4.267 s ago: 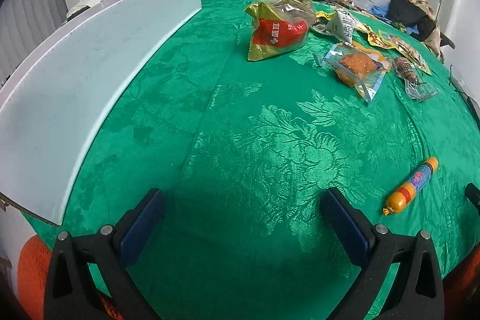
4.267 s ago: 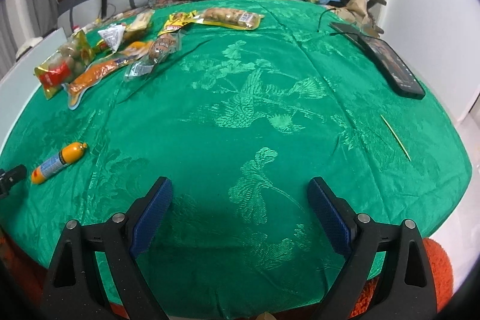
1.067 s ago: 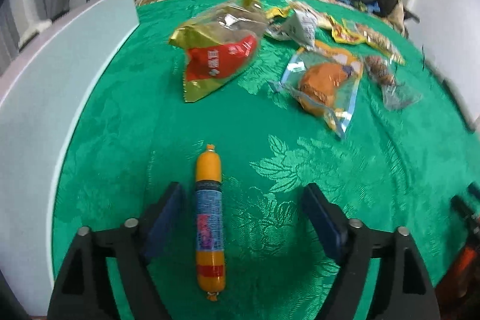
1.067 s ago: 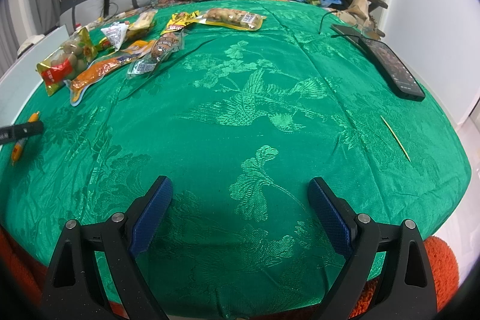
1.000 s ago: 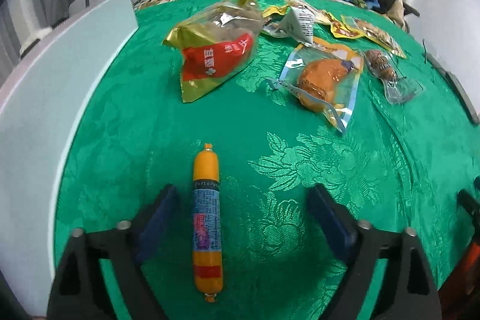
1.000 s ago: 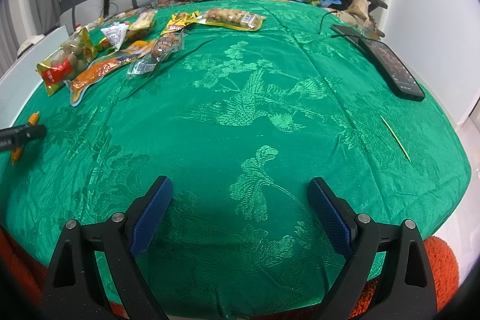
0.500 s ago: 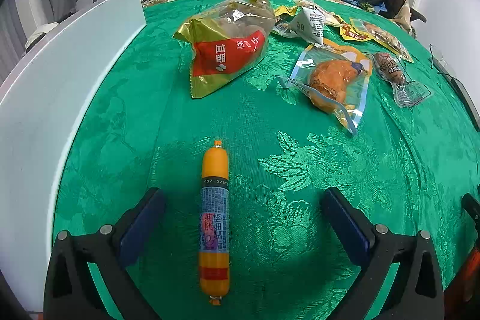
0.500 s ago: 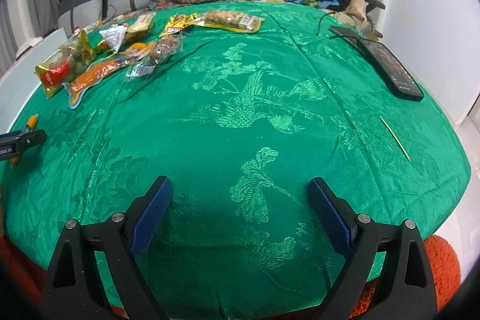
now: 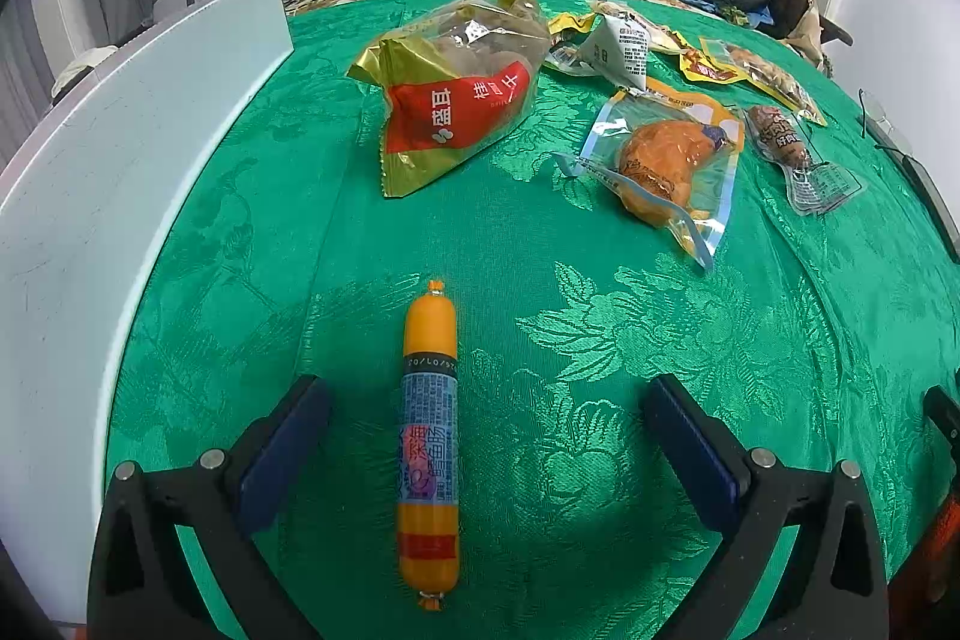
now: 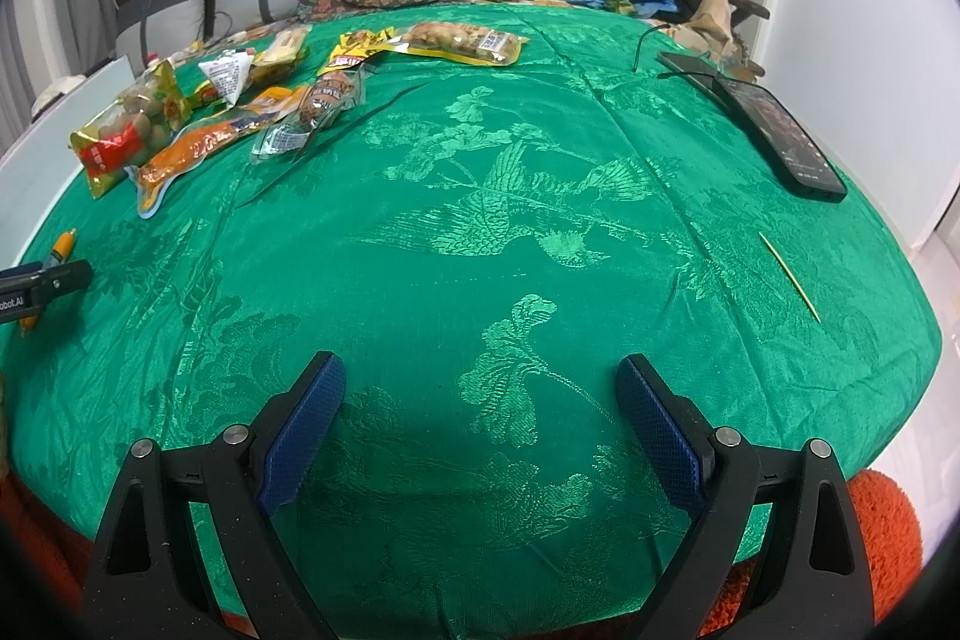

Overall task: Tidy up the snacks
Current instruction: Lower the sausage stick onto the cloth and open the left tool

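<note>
A: Now, progress on the snacks?

B: Early, by my reading. One sausage stick point(image 9: 429, 436) lies on the green tablecloth point(image 9: 600, 340), apart from the rest and near the white board point(image 9: 120, 172). It sits between the wide-spread fingers of the left gripper point(image 9: 487, 436), nearer the left one, touched by neither. Those jaws have just been opening, and the stick lies free between them.

A: And the right gripper point(image 10: 480, 418)?

B: Released too, empty, over bare cloth, well apart from every snack.

A: What is left?

B: The loose cluster farther up the cloth. Nothing there looks lined up or grouped.

A: Count it.

B: One gold and red bag point(image 9: 459, 100). One clear pouch with an orange piece inside point(image 9: 666, 160). One small clear sausage pack point(image 9: 792, 148). One white folded packet point(image 9: 618, 49). One long yellow pack of nuts point(image 10: 462, 40). At least two more yellow wrappers behind, too crowded to count surely.

A: Non-snacks?

B: One dark phone point(image 10: 774, 124) and one thin stick point(image 10: 789, 277), both on the right side.
</note>
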### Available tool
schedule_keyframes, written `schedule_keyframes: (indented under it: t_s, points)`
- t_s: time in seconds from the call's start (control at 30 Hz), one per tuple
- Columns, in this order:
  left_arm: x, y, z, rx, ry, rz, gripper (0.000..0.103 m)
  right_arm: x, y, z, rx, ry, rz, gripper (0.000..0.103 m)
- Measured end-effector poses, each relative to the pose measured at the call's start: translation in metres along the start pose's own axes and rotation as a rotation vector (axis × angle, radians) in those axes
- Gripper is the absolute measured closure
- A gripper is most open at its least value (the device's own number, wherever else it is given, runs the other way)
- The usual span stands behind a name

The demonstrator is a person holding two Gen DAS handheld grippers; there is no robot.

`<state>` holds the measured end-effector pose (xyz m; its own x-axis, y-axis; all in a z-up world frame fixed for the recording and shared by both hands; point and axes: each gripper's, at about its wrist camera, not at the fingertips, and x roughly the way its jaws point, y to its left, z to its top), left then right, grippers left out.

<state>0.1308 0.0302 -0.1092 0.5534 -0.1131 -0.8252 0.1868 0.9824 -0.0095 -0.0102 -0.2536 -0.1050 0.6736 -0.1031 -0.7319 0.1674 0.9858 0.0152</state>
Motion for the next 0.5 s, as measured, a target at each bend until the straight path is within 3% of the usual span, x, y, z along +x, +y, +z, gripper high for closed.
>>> schedule_keyframes:
  t_s: [0.5]
  points:
    - [0.0002,0.0005,-0.0003,0.000,-0.001,0.000,0.000,0.0000,0.0000,-0.0003,0.000,0.000,-0.001,0.009]
